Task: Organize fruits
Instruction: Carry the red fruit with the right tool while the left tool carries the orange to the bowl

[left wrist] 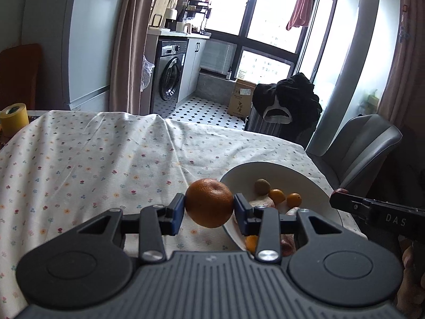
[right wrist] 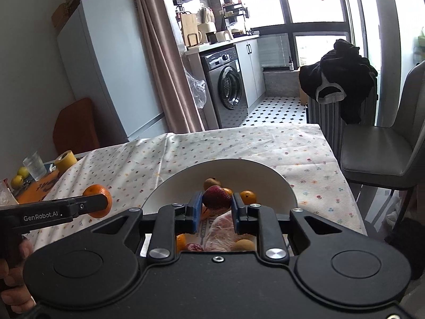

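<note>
A: At a dining table under a flower-print tablecloth, the left gripper has its 2 blue-padded fingers pressed against the sides of an orange. What does the fruit look like?

B: Round, deep orange, with dimpled skin and a small dent at the top. It sits squarely between the pads, raised above the cloth, just left of the white bowl rim as that gripper sees it.

A: And the right gripper?

B: Its jaws are drawn in close on a dark red strawberry, glossy and speckled, held over the bowl directly ahead of the fingers.

A: What lies in the bowl?

B: Beyond the strawberry, a brown kiwi and 2 small orange kumquats. Under the right gripper's fingers there is a pinkish wrapped item, another red fruit and a pale yellow one; I cannot tell what they are.

A: Anything off to the side?

B: Far left of the right gripper, a yellow tape roll, a clear glass and 2 yellow fruits sit at the table edge
</note>
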{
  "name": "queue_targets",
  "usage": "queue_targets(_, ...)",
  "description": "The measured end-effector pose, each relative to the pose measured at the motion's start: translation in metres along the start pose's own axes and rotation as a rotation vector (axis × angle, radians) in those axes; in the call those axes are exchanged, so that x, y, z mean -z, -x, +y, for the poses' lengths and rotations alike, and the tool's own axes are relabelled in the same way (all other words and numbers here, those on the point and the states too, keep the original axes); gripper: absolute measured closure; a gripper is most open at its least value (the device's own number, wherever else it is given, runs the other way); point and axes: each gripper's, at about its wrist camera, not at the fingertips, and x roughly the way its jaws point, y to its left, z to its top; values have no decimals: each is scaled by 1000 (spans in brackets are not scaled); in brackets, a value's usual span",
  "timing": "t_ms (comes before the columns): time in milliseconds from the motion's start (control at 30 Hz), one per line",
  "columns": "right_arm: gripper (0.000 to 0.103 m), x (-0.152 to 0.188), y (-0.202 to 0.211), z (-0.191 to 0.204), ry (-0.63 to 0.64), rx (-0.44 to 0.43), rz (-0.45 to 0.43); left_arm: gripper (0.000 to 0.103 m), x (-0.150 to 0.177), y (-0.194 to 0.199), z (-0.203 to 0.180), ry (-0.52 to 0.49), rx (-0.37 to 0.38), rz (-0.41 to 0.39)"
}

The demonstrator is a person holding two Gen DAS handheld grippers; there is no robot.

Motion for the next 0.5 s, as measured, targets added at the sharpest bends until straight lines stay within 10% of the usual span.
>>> queue_targets(500, 79, 15, -16, -34, -58, 24, 25, 64, 2, -37, -44, -70, 54, 52)
